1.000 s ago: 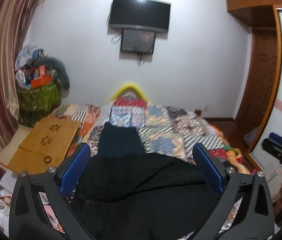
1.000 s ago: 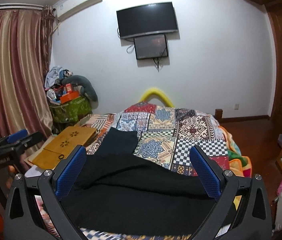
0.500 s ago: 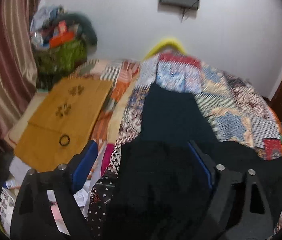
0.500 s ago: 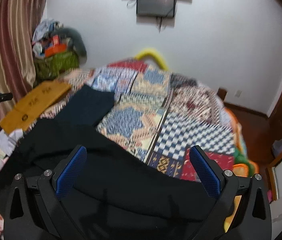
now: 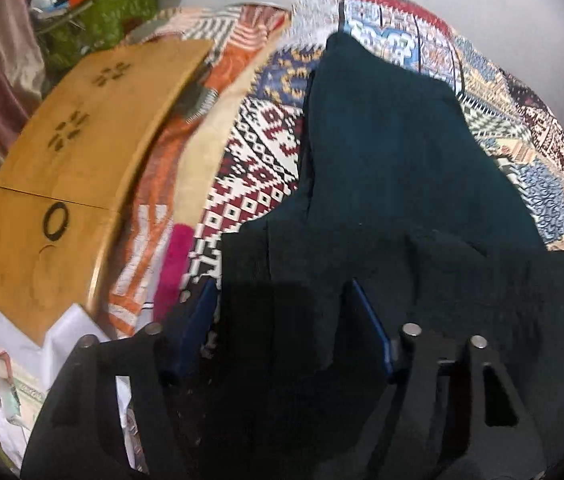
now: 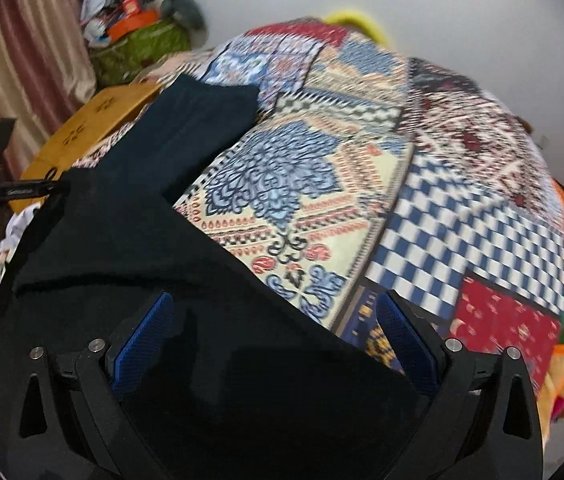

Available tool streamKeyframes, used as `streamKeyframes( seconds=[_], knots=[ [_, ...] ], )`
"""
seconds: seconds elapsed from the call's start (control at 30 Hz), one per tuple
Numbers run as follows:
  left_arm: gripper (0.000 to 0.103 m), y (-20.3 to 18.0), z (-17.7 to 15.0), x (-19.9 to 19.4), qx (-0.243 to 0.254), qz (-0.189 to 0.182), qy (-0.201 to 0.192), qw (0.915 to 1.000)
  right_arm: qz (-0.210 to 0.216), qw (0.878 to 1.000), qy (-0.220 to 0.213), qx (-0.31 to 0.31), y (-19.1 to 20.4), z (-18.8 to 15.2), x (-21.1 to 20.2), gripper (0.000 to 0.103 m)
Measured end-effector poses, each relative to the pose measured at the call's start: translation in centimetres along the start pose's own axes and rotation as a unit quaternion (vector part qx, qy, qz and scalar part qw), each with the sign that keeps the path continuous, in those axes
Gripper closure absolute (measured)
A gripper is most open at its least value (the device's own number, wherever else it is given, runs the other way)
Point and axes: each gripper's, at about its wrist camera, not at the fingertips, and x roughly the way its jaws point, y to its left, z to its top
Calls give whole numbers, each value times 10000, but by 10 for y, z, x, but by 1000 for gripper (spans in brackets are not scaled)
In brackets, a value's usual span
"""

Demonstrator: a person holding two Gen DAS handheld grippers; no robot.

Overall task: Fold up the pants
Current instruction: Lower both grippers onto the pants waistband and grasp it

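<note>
Between the narrowing, not yet gripping fingers of the left gripper [image 5: 282,328] lies the black pants [image 5: 382,168] edge, while the right gripper [image 6: 278,340] gapes wide above the cloth, apparently readying a fold.

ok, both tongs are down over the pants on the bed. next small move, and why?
Probably close the left tongs on the black pants: their jaws have just been closing with the near edge of the fabric between them, not yet pinched. The right tongs stand wide over the same edge on the patchwork bedspread.
</note>
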Motion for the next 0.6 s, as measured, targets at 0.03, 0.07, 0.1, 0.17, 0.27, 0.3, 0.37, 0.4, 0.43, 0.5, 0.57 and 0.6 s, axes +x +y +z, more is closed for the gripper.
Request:
streamKeyframes(
  seconds=[0.03, 0.07, 0.1, 0.17, 0.27, 0.3, 0.37, 0.4, 0.43, 0.5, 0.57, 0.6],
  knots=[
    [45, 0, 1, 4, 21, -54, 18, 10000, 51, 9999, 77, -56, 2, 2, 5, 15],
    [49, -2, 1, 9, 98, -109, 32, 9999, 73, 9998, 144, -105, 1, 3, 11, 20],
    [55, -3, 1, 11, 141, -108, 43, 9998, 110, 9995, 243, -170, 2, 5, 17, 27],
    [63, -4, 1, 12, 202, -39, 12, 9998, 296, 9985, 398, -224, 2, 9, 30, 32],
    [75, -8, -1, 7, 332, 62, -60, 9994, 814, 9956, 462, -97, 2, 10, 37, 56],
    [79, -10, -2, 3, 403, 96, -96, 9991, 945, 9944, 475, -44, 2, 11, 37, 67],
    [85, -13, -3, -5, 496, 137, -162, 9985, 1123, 9925, 478, 2, 5, 11, 36, 81],
    [89, -13, -4, -12, 512, 120, -202, 9984, 1092, 9929, 468, -25, 8, 10, 34, 88],
    [90, -14, -6, -19, 527, 93, -264, 9982, 1019, 9938, 438, -73, 11, 10, 33, 94],
    [92, -15, -7, -31, 526, 88, -374, 9979, 868, 9954, 361, -159, 17, 8, 28, 96],
    [92, -16, -9, -49, 565, 100, -521, 9970, 694, 9970, 253, -245, 21, 5, 20, 97],
    [92, -16, -10, -58, 604, 106, -586, 9964, 621, 9976, 165, -267, 22, 3, 12, 97]
  ],
)
